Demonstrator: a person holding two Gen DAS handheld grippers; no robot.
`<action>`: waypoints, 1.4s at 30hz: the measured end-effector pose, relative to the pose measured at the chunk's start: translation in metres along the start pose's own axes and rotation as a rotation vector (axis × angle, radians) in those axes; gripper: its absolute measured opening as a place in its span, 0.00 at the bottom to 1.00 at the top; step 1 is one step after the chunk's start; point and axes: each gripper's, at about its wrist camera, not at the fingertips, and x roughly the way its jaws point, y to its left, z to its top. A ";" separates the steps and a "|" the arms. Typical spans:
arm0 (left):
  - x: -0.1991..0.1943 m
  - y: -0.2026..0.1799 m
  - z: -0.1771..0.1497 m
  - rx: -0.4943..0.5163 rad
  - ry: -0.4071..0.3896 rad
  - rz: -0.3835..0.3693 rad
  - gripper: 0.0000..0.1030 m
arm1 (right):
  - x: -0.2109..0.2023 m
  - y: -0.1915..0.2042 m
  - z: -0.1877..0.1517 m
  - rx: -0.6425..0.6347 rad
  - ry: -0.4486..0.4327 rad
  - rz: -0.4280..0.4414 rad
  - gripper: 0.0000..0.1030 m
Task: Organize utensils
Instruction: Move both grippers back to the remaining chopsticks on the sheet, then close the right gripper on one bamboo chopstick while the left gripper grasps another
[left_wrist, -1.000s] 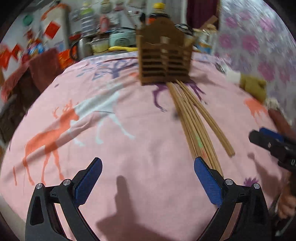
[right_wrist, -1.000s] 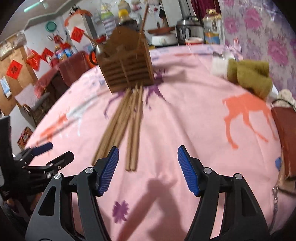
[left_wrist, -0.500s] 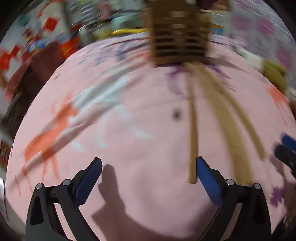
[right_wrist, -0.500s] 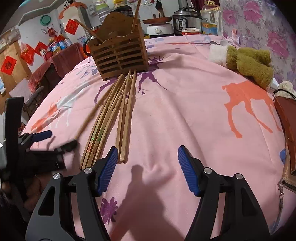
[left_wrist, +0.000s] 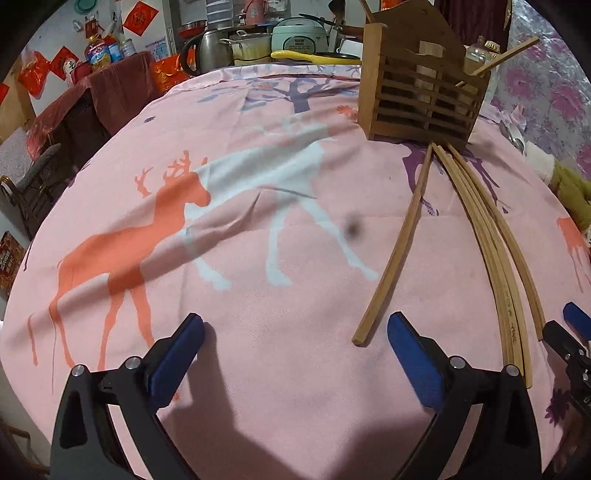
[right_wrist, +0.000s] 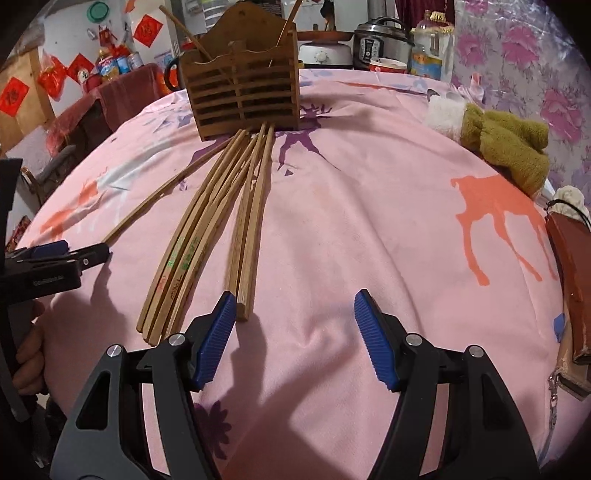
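1. Change in the last sec: one chopstick (left_wrist: 397, 243) has been slid out of the bundle (right_wrist: 192, 251) to the left & now lies on its own on the pink cloth (left_wrist: 258, 350), far tip near the wooden holder (right_wrist: 242, 98), near end just ahead of the left gripper (left_wrist: 295, 354).
2. Left gripper: fingers spread wide, holding nothing. The lone stick's near end sits just inside its right pad (left_wrist: 413, 362), so it's nearly lined up for a grab.
3. Right gripper (right_wrist: 295, 332): also wide open & empty, down by the near ends of a pair of sticks (right_wrist: 247, 240), which touch or almost touch its left pad (right_wrist: 216, 336).
4. Rest of the sticks fan out from the holder's foot, well apart from the lone one at the near end. Holder already has a few sticks standing in it.
5. My read: separating one makes it easier to pinch w/o dragging its neighbours. Most of the job is left, approx. the whole fan is still on the cloth.
6. Risk, imo: thin stick flat on soft cloth, pads may slip or snag fabric.
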 end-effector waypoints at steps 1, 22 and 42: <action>0.000 0.000 0.000 0.001 0.000 0.001 0.95 | 0.000 0.002 0.000 -0.006 -0.002 -0.008 0.64; 0.000 -0.001 0.000 0.001 0.000 0.002 0.95 | -0.006 -0.009 0.006 0.025 -0.014 0.063 0.27; -0.010 -0.032 -0.005 0.137 -0.059 -0.209 0.09 | 0.002 0.000 0.003 -0.021 0.013 0.083 0.06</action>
